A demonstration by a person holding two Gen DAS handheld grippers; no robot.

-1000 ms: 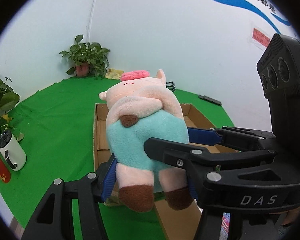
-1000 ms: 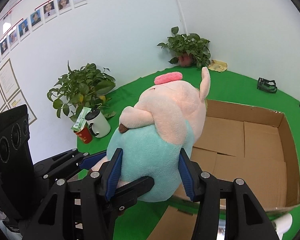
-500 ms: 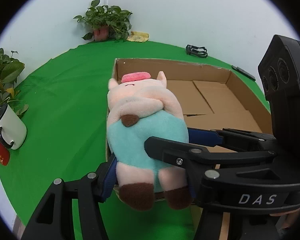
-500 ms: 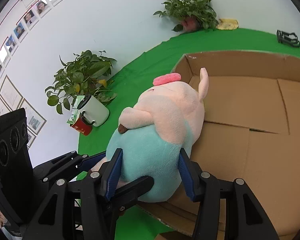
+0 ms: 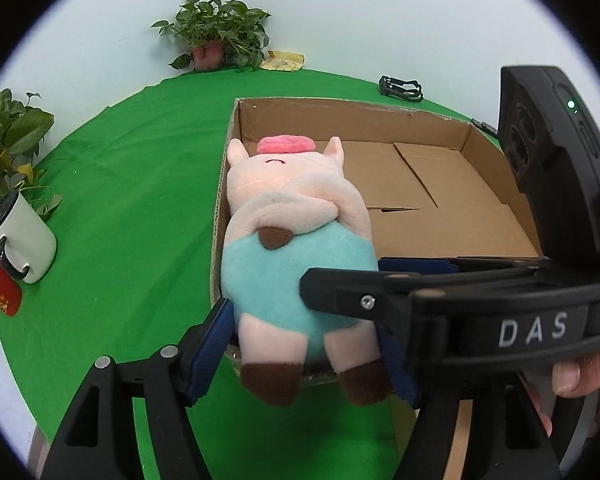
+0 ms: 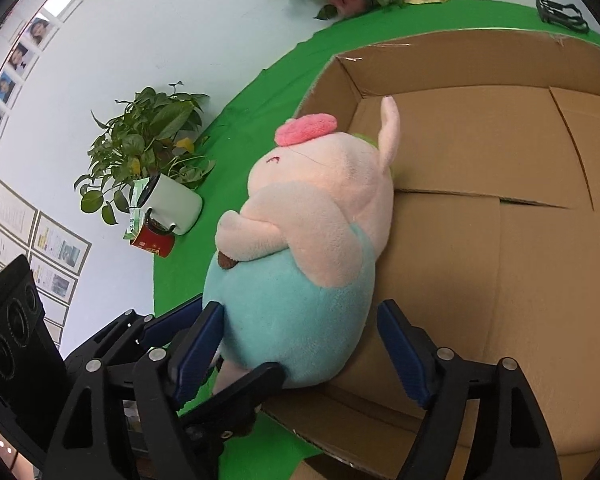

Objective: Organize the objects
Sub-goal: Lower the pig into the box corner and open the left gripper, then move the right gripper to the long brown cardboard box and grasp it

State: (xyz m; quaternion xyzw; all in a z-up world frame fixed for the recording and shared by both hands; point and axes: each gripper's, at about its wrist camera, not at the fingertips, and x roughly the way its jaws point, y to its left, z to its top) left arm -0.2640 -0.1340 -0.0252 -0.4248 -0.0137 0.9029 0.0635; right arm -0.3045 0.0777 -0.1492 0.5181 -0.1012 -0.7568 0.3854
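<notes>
A plush pig (image 5: 292,216) with a pink body, teal trousers and brown feet lies in the open cardboard box (image 5: 440,184), against its left wall, with its feet over the near wall. My left gripper (image 5: 304,344) straddles its legs; the jaws are opening and the blue pads (image 5: 208,344) sit at its sides without squeezing. In the right wrist view my right gripper (image 6: 300,320) straddles the teal belly of the plush pig (image 6: 312,240). Its jaws are opening too, and the right pad (image 6: 400,352) stands clear of the fabric above the box (image 6: 500,240) floor.
A green cloth (image 5: 132,184) covers the table. A white mug (image 5: 24,240) and a red cup (image 5: 0,296) stand at the left by a leafy plant (image 5: 4,136). Another potted plant (image 5: 216,32) and a black clip (image 5: 400,88) sit at the back. A hand (image 5: 580,372) holds the right gripper.
Both grippers came down with the plush pig from above the box until it lay inside. Their jaws have since widened and the squeeze on the fabric has eased.
</notes>
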